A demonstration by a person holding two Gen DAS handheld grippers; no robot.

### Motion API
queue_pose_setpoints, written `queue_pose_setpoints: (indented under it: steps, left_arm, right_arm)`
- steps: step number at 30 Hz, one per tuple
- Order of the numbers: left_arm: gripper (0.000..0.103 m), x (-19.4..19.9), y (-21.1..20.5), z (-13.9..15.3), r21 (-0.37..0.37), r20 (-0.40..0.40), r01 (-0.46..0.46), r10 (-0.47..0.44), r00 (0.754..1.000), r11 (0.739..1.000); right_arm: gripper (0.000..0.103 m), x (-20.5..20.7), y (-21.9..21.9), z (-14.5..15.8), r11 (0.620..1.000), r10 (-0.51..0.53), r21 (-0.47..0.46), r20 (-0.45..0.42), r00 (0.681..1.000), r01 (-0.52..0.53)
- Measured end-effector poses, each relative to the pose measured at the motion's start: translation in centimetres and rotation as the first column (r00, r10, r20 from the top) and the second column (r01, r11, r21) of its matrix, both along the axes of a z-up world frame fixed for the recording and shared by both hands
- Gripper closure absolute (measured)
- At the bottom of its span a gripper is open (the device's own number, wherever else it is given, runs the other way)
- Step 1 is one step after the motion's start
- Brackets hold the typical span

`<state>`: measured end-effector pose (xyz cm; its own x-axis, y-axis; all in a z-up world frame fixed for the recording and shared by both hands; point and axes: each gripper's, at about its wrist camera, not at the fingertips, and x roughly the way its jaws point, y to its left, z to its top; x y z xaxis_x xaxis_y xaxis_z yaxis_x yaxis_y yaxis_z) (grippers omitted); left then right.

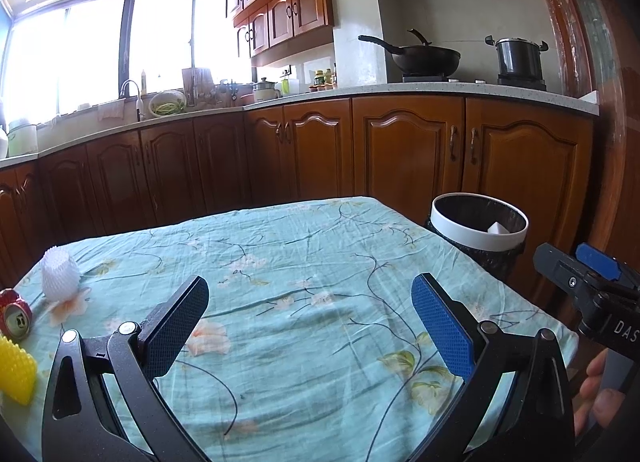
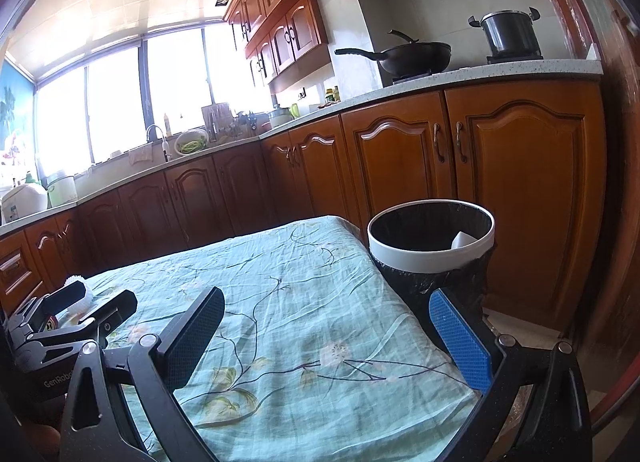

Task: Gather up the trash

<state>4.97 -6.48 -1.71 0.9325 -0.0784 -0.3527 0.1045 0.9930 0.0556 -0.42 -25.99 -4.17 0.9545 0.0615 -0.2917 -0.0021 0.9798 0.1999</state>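
A white foam fruit net [image 1: 60, 275], a crushed red can [image 1: 15, 319] and a yellow spiky piece [image 1: 16, 371] lie at the table's left edge in the left wrist view. The foam net [image 2: 80, 294] also shows in the right wrist view, partly hidden by the left gripper [image 2: 92, 306]. A round bin [image 1: 479, 224] with a white rim and black liner stands beside the table's far right corner [image 2: 430, 238], with a white scrap inside. My left gripper [image 1: 310, 298] is open and empty above the table. My right gripper [image 2: 326, 312] is open and empty near the right edge, also seen from the left wrist [image 1: 580, 266].
The table [image 1: 300, 246] has a light blue floral cloth [image 2: 280, 302]. Brown kitchen cabinets [image 1: 400, 150] run behind it, with a counter, sink, wok [image 1: 424, 56] and pot [image 1: 518, 56]. A wooden door frame [image 1: 600, 102] stands at the right.
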Motion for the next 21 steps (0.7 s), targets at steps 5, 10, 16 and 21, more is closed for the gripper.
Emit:
queue_pose_setpoints:
  steps: [5, 10, 16, 21]
  left_arm:
    - [0.0, 0.09, 0.02, -0.1, 0.001, -0.003, 0.002, -0.002, 1.0, 1.0]
    - [0.0, 0.15, 0.0, -0.13, 0.001, -0.004, 0.004, -0.004, 1.0, 1.0]
    - [0.0, 0.19, -0.05, -0.21, 0.002, -0.005, 0.005, -0.005, 1.0, 1.0]
    - [0.0, 0.3, -0.08, -0.3, 0.002, -0.009, 0.008, -0.008, 1.0, 1.0]
  right_arm:
    - [0.0, 0.02, -0.02, -0.02, 1.0, 0.0, 0.001, 0.0, 1.0, 0.0]
    - [0.0, 0.04, -0.05, -0.01, 1.0, 0.0, 0.002, -0.001, 1.0, 0.0]
    - [0.0, 0.06, -0.06, -0.01, 1.0, 0.001, 0.002, -0.002, 1.0, -0.001]
    - [0.0, 0.14, -0.03, -0.07, 1.0, 0.003, 0.004, -0.003, 1.0, -0.003]
